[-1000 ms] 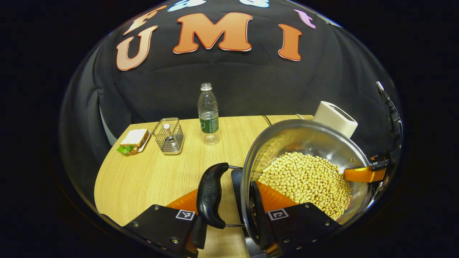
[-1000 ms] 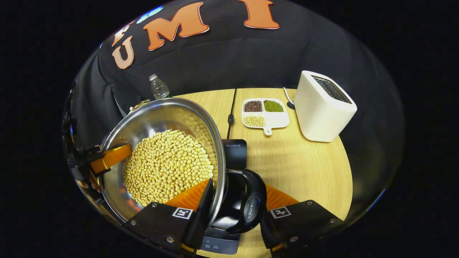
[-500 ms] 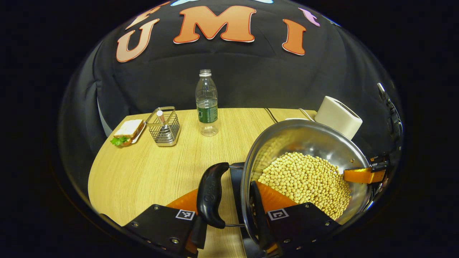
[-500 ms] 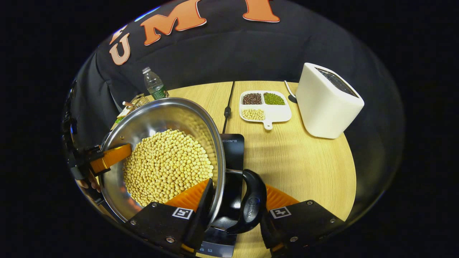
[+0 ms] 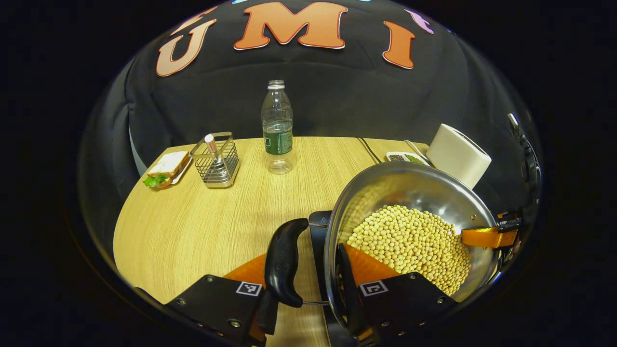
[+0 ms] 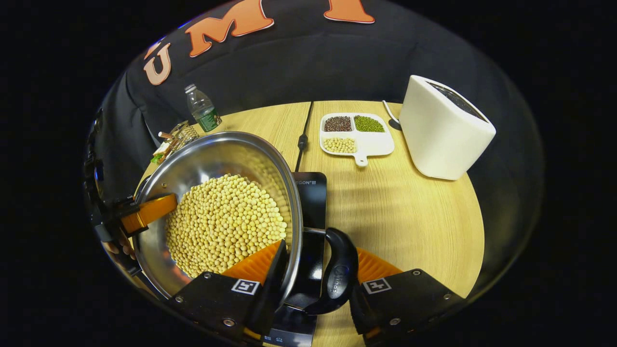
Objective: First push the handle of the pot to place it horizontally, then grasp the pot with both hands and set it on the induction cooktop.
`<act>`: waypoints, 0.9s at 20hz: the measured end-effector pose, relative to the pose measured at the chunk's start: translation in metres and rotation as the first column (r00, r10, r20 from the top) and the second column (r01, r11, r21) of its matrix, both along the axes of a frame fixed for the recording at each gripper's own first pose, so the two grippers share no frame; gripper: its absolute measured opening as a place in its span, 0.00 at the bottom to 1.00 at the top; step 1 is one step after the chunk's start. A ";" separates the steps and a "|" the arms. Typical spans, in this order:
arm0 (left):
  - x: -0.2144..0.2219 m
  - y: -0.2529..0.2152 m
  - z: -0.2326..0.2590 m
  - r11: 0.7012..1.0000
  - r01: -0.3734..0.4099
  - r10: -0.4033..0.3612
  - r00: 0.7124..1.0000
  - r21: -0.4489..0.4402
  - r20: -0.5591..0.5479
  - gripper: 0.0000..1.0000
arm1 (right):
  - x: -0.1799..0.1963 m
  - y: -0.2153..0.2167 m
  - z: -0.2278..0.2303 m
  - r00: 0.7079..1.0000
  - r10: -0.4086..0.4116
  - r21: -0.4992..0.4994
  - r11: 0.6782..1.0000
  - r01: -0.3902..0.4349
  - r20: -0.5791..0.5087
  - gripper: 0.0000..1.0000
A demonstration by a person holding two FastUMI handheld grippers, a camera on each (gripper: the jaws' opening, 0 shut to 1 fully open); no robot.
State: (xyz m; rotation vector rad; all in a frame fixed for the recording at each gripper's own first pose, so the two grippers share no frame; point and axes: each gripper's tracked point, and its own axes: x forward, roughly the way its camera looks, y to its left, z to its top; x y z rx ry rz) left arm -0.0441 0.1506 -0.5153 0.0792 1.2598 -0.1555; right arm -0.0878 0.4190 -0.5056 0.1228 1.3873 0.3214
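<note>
Two grippers hold the steel pot [image 5: 409, 193] from opposite sides. In the left gripper view, the left gripper [image 5: 308, 289] straddles the pot's rim: one finger reaches inside the wall against the soybeans [image 5: 409, 243], the other sits outside the black handle [image 5: 283, 262], so rim and handle are pinched between them. In the right gripper view, the right gripper [image 6: 311, 284] grips the same way on the far side, one finger inside the pot [image 6: 217, 154] by the soybeans [image 6: 224, 224], the other outside its black handle [image 6: 337, 274]. Each view also shows the opposite gripper's orange finger hooked over the far rim.

Both handles lie level with the rim. The pot is above the black induction cooktop [image 6: 311, 197], which lies on the wooden table [image 6: 409, 217]; whether its base touches the cooktop cannot be told.

Toward the back of the table, the left gripper view shows a sandwich [image 5: 164, 168], a wire basket [image 5: 215, 159] and a clear plastic bottle [image 5: 277, 127]. The right gripper view shows a white divided dish [image 6: 356, 137] of three kinds of beans beside a white toaster [image 6: 443, 130], with a black cable [image 6: 303, 135] running to the cooktop.
</note>
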 end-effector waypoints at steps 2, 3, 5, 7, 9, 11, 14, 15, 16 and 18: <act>0.000 0.000 -0.002 1.000 -0.003 0.003 1.000 -0.005 0.001 0.58 | -0.001 0.001 -0.001 1.000 0.000 -0.003 1.000 0.000 0.012 0.63; 0.000 0.002 -0.001 1.000 -0.005 0.005 1.000 -0.008 0.004 0.58 | 0.001 0.000 0.001 1.000 -0.003 -0.003 1.000 0.003 0.012 0.63; -0.001 0.001 -0.001 1.000 -0.008 0.008 1.000 -0.014 0.002 0.58 | 0.004 -0.002 0.000 1.000 -0.002 -0.005 1.000 0.003 0.017 0.63; -0.004 0.001 -0.002 1.000 -0.014 0.014 1.000 -0.020 0.005 0.58 | 0.002 0.000 0.000 1.000 -0.005 -0.002 1.000 0.005 0.020 0.64; -0.004 0.001 -0.002 1.000 -0.018 0.018 1.000 -0.026 0.012 0.58 | 0.002 0.002 -0.001 1.000 -0.006 0.002 1.000 0.006 0.026 0.64; -0.004 0.000 -0.001 0.998 -0.034 0.035 0.999 -0.047 0.020 0.61 | 0.002 0.002 -0.001 0.999 -0.010 0.009 1.000 0.010 0.037 0.65; -0.007 -0.002 -0.001 0.998 -0.021 0.023 0.999 -0.054 0.025 0.60 | 0.003 0.003 -0.001 0.998 0.006 0.019 1.000 -0.007 0.060 0.69; -0.008 -0.003 -0.001 0.999 -0.014 0.016 0.999 -0.053 0.032 0.61 | 0.004 0.002 0.000 0.998 0.013 0.017 1.000 -0.014 0.069 0.70; -0.007 -0.003 -0.001 0.999 -0.010 0.012 0.999 -0.049 0.047 0.65 | 0.008 0.000 -0.004 0.996 0.020 0.006 1.000 -0.021 0.087 0.72; -0.010 -0.001 0.001 0.999 -0.001 0.003 0.998 -0.035 0.061 0.68 | 0.014 -0.007 0.003 0.989 0.040 -0.032 0.999 -0.036 0.145 0.76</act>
